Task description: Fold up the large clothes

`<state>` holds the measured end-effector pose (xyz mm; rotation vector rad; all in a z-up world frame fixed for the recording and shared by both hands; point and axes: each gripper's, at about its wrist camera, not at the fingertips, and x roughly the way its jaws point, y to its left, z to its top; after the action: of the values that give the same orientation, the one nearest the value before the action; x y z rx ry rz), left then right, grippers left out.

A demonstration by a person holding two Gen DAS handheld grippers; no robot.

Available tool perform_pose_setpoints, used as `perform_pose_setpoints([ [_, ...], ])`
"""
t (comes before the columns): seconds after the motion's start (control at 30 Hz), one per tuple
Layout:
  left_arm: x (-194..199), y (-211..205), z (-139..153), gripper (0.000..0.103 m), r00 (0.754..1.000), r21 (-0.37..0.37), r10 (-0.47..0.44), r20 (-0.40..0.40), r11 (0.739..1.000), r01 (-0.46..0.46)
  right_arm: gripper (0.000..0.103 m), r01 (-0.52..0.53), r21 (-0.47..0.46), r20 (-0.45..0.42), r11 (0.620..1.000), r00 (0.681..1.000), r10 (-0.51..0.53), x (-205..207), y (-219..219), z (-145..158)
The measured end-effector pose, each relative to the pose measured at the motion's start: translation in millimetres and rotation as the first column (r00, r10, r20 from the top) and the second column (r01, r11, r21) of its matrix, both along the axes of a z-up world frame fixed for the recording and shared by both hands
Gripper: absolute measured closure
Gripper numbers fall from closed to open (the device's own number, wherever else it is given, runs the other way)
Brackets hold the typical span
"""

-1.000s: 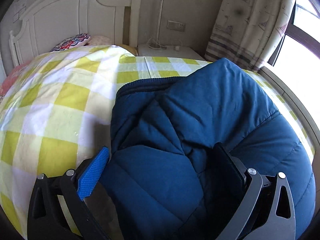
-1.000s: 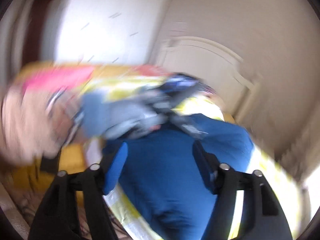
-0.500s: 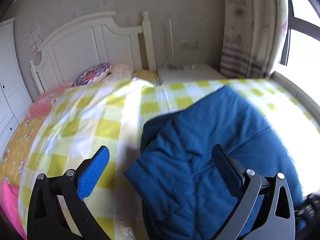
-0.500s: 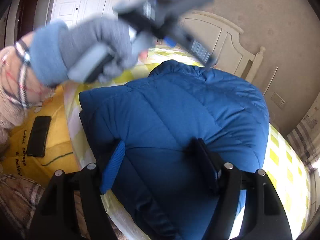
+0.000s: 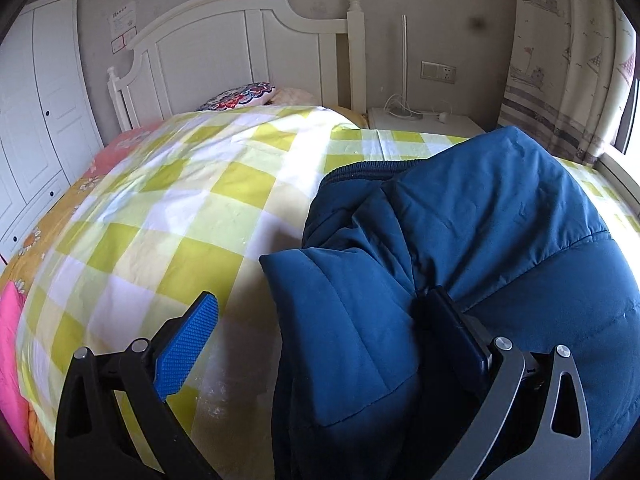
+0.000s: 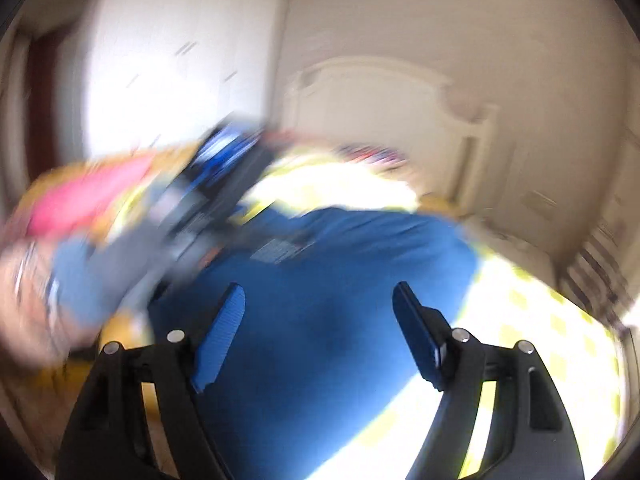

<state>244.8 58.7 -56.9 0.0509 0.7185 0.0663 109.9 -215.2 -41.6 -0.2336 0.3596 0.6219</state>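
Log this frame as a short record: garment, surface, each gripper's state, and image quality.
garment: blue puffer jacket, bunched, partly folded over itself
surface: bed with yellow-checked sheet
left gripper: open, a jacket fold lies between its fingers, not pinched
right gripper: open above the jacket, nothing held
image quality: left wrist view sharp, right wrist view motion-blurred

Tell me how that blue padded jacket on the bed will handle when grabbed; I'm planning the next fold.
The jacket looks puffy and quilted, so it is probably light for its bulk. It drapes in soft creases over the checked bedspread, so it will likely flop rather than hold shape. Its smooth, slightly shiny shell may slip from a shallow pinch.
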Motion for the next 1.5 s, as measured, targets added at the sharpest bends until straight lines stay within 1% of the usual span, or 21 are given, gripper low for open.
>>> perform_pose_setpoints([
  [0.07, -1, 0, 0, 0.004, 1.0, -0.004, 0.003, 0.011, 1.0, -0.002, 0.041, 0.081, 0.055, -0.032, 0.995, 0.996, -0.079, 39, -15, 18],
  [0.13, -4, 1, -1, 0.004, 1.0, -0.016, 0.005, 0.02, 1.0, -0.005, 0.064, 0.129, 0.071, -0.06, 0.989, 0.99, -0.125, 83, -16, 32],
  [0.23, -2, 6, -4, 0.004, 1.0, -0.036, 0.002, 0.018, 0.999, -0.002, 0.069, 0.146, 0.036, -0.073, 0.989, 0.987, -0.143, 139, 0, 34],
  [0.27, -2, 6, -4, 0.004, 1.0, -0.039, 0.001, 0.017, 0.999, -0.001, 0.069, 0.151, 0.002, -0.085, 0.989, 0.985, -0.15, 157, 8, 27],
  [0.37, -1, 10, -4, 0.004, 0.999, -0.037, 0.031, 0.025, 0.999, -0.03, 0.069, 0.096, -0.203, -0.319, 0.974, 0.934, -0.159, 232, 46, -45],
  [0.4, 0, 11, -5, 0.004, 0.999, -0.036, 0.04, 0.016, 0.999, -0.039, 0.068, 0.094, -0.208, -0.321, 0.974, 0.934, -0.159, 239, 51, -57],
  [0.57, 7, 23, -11, 0.004, 1.0, -0.13, 0.011, -0.027, 0.991, -0.015, 0.068, 0.062, -0.323, -0.29, 0.944, 0.943, -0.162, 241, 66, -45],
  [0.73, 4, 23, -10, 0.004, 1.0, -0.132, 0.02, -0.005, 0.991, -0.02, 0.068, 0.23, -0.089, -0.236, 0.969, 0.94, -0.245, 247, 15, -5],
  [0.77, 5, 22, -10, 0.004, 1.0, -0.13, 0.021, -0.006, 0.991, -0.021, 0.067, 0.272, -0.093, -0.278, 0.958, 0.917, -0.287, 260, 9, -16],
  [0.83, 5, 22, -10, 0.004, 1.0, -0.129, 0.028, -0.003, 0.991, -0.028, 0.069, 0.217, -0.22, -0.381, 0.951, 0.878, -0.288, 277, 21, -55],
  [0.9, 3, 25, -11, 0.004, 0.999, -0.144, 0.036, -0.002, 0.989, -0.036, 0.069, 0.236, -0.164, -0.396, 0.958, 0.874, -0.283, 281, 19, -66],
  [0.93, 2, 26, -11, 0.004, 0.999, -0.157, 0.035, -0.001, 0.987, -0.034, 0.069, 0.237, -0.202, -0.396, 0.95, 0.868, -0.3, 282, 23, -61],
  [1.0, 1, 27, -10, 0.004, 0.999, -0.159, 0.034, 0.006, 0.987, -0.032, 0.069, 0.225, -0.333, -0.323, 0.916, 0.885, -0.335, 279, 39, -47],
  [1.03, 0, 27, -10, 0.004, 0.999, -0.156, 0.04, 0.014, 0.987, -0.037, 0.069, 0.241, -0.388, -0.237, 0.89, 0.906, -0.349, 271, 49, -31],
  [1.1, -3, 27, -8, 0.004, 0.998, -0.153, 0.049, 0.027, 0.987, -0.044, 0.069, 0.24, -0.332, -0.181, 0.912, 0.933, -0.311, 256, 55, -6],
  [1.13, -3, 27, -8, 0.004, 0.998, -0.156, 0.051, 0.03, 0.987, -0.046, 0.069, 0.196, -0.268, -0.189, 0.943, 0.949, -0.251, 247, 61, 7],
  [1.2, -3, 31, -8, 0.004, 0.998, -0.172, 0.06, 0.031, 0.984, -0.054, 0.066, 0.1, -0.261, -0.22, 0.96, 0.962, -0.16, 240, 78, 9],
  [1.27, -5, 37, -9, 0.004, 0.996, -0.195, 0.078, 0.033, 0.978, -0.07, 0.062, -0.012, -0.406, -0.31, 0.914, 0.942, -0.126, 246, 107, -30],
  [1.3, -6, 39, -9, 0.004, 0.996, -0.204, 0.087, 0.037, 0.976, -0.078, 0.063, -0.028, -0.453, -0.322, 0.891, 0.937, -0.134, 248, 116, -47],
  [1.37, -6, 46, -11, 0.004, 0.995, -0.234, 0.101, 0.021, 0.968, -0.093, 0.063, -0.02, -0.442, -0.333, 0.897, 0.932, -0.143, 254, 118, -57],
  [1.5, -4, 45, -12, 0.004, 0.995, -0.238, 0.096, 0.007, 0.967, -0.092, 0.062, -0.001, -0.462, -0.273, 0.887, 0.952, -0.141, 242, 122, -29],
])
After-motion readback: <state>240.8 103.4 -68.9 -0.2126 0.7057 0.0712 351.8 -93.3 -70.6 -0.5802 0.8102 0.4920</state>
